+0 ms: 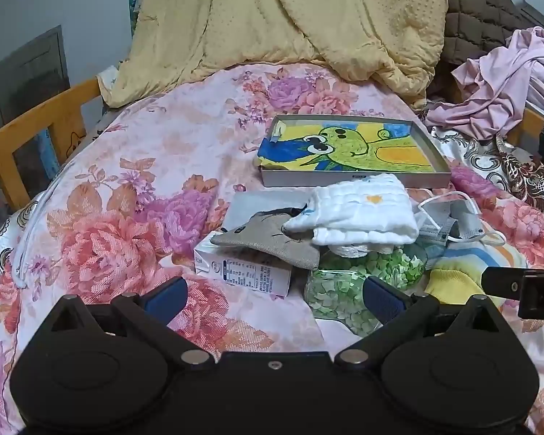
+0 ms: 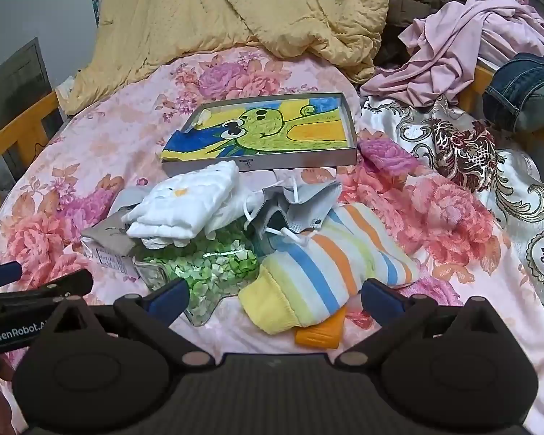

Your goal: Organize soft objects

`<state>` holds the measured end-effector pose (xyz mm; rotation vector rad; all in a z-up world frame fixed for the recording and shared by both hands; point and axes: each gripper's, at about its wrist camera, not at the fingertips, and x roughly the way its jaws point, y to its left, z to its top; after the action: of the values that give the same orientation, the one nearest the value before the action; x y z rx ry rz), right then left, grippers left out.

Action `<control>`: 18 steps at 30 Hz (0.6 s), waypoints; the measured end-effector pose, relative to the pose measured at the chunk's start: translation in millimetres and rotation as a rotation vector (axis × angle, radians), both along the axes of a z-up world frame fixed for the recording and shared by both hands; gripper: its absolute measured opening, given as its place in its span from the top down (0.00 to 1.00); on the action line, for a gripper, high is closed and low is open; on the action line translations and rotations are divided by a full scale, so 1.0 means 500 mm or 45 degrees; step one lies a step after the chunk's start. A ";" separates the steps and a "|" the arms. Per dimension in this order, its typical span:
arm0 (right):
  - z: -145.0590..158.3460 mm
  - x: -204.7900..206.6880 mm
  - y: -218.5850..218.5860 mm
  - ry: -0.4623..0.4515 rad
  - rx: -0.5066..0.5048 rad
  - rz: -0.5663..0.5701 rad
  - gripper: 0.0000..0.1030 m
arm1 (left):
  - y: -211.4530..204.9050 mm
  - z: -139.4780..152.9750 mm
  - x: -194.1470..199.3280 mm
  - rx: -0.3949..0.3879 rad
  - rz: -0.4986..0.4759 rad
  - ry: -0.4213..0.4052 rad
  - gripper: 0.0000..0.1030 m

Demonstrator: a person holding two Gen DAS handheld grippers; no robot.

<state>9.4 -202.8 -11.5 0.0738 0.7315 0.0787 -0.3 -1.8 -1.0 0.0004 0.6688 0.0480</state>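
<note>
Nearest the cameras, both tools hover low over the bed (image 1: 134, 152) with nothing in them: the left hand-held gripper (image 1: 273, 299) has its blue pads spread wide apart above a clear bag of green bits (image 1: 348, 290) and a small carton (image 1: 243, 272), and the right hand-held gripper (image 2: 273, 299) is just as wide, tilted down at a striped sock (image 2: 330, 272) that lies over an orange packet (image 2: 321, 330). The sock looks like the natural first pick for the right side; a good grasp would pinch the yellow cuff or the thick middle of the fabric, coming down steeply so the lower pad slides under the cloth rather than shoving it along the quilt, and lifting slowly so the packet beneath is not dragged along. Just beyond, a folded white cloth (image 1: 359, 214) rests on top of the bag and partly on a grey fabric pouch (image 1: 268, 239), with a crumpled face mask (image 2: 301, 203) and its white loops beside it; the loops could snag, so the mask is better taken by its body. Behind the heap sits a shallow tray (image 1: 355, 178) lined with a cartoon drawing, probably where the soft pieces belong. Farthest back lie a yellow quilt (image 1: 272, 18) and pink clothes (image 2: 471, 36).
</note>
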 end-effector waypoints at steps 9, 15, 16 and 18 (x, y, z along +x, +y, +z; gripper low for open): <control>0.002 0.000 0.003 -0.004 0.001 -0.002 0.00 | -0.002 0.001 -0.001 -0.004 0.003 0.008 0.01; 0.002 0.000 0.003 -0.004 0.003 -0.003 0.00 | -0.003 -0.001 -0.001 -0.004 0.006 0.009 0.01; 0.003 0.000 0.003 -0.004 0.004 -0.003 0.00 | -0.003 -0.001 -0.001 -0.006 0.007 0.009 0.01; 0.003 0.000 0.002 -0.005 0.003 -0.002 0.00 | -0.004 -0.002 -0.001 -0.004 0.005 0.010 0.01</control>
<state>9.2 -201.6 -10.2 0.0765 0.7273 0.0778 -0.7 -3.6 -1.9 -0.0036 0.6765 0.0505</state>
